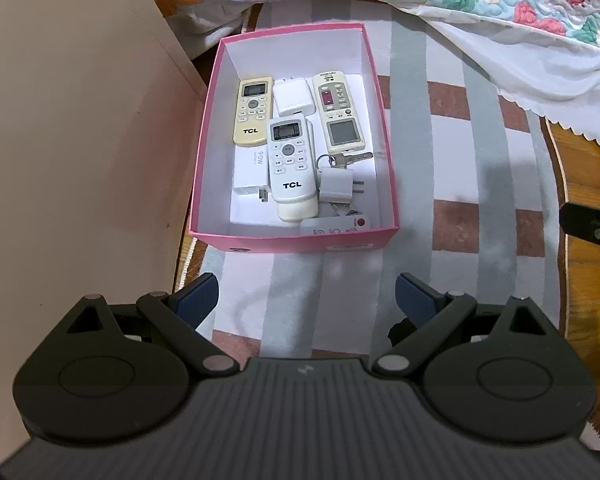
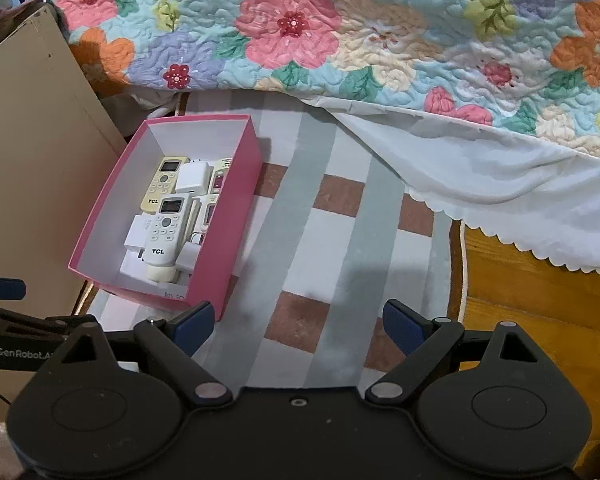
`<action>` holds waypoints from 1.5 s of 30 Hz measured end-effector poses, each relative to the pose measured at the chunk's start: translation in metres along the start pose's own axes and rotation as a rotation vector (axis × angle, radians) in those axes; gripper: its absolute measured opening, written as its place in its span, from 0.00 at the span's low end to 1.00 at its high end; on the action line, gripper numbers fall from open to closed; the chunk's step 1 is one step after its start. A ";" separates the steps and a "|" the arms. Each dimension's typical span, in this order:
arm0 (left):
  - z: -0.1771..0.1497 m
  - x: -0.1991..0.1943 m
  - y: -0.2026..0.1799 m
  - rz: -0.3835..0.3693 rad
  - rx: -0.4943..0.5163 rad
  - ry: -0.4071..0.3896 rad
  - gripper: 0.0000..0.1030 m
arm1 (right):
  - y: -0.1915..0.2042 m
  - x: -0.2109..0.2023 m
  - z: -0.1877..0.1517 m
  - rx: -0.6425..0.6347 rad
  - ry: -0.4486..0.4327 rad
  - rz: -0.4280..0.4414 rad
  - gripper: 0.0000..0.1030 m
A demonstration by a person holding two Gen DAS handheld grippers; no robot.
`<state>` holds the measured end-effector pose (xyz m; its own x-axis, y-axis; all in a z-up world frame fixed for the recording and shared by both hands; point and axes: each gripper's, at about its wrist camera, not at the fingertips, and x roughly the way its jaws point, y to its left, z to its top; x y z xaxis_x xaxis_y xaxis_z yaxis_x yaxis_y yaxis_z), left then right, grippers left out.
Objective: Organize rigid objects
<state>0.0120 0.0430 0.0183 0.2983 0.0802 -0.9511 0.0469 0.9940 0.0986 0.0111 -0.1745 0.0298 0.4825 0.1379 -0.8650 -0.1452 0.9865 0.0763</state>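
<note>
Both claws, left claw and right claw, gape empty (pink box holds remotes).

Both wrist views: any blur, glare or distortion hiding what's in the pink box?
Left wrist: sharp, even light, no glare; pink box contents readable, TCL remote logo legible; soft shadow on rug. Right wrist: fisheye bends the edges; near wall hides the box's right side.

Left gripper pointing steeply downward, jaws standing wide, blue pads gripping nothing. Right gripper tilting downward too, jaws spread wide, nothing sitting between blue pads.
</note>
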 end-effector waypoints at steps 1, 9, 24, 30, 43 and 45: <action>0.000 0.000 0.000 0.002 -0.003 0.001 0.93 | 0.000 0.001 0.000 0.002 0.004 -0.006 0.91; 0.000 0.007 0.004 0.013 -0.022 0.020 0.93 | 0.000 0.006 -0.003 0.031 0.034 -0.013 0.91; 0.001 0.014 0.006 0.026 -0.032 0.039 0.93 | -0.004 0.009 -0.004 0.058 0.056 -0.016 0.91; 0.001 0.015 0.005 0.032 -0.027 0.041 0.93 | -0.007 0.012 -0.004 0.066 0.063 -0.023 0.91; -0.002 0.018 0.002 0.046 -0.010 0.048 0.93 | -0.011 0.019 -0.006 0.056 0.074 -0.061 0.91; -0.002 0.020 0.002 0.054 -0.009 0.049 0.93 | -0.010 0.019 -0.006 0.053 0.074 -0.067 0.91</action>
<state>0.0157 0.0464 -0.0008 0.2532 0.1375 -0.9576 0.0236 0.9887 0.1483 0.0165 -0.1825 0.0097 0.4244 0.0665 -0.9030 -0.0681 0.9968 0.0414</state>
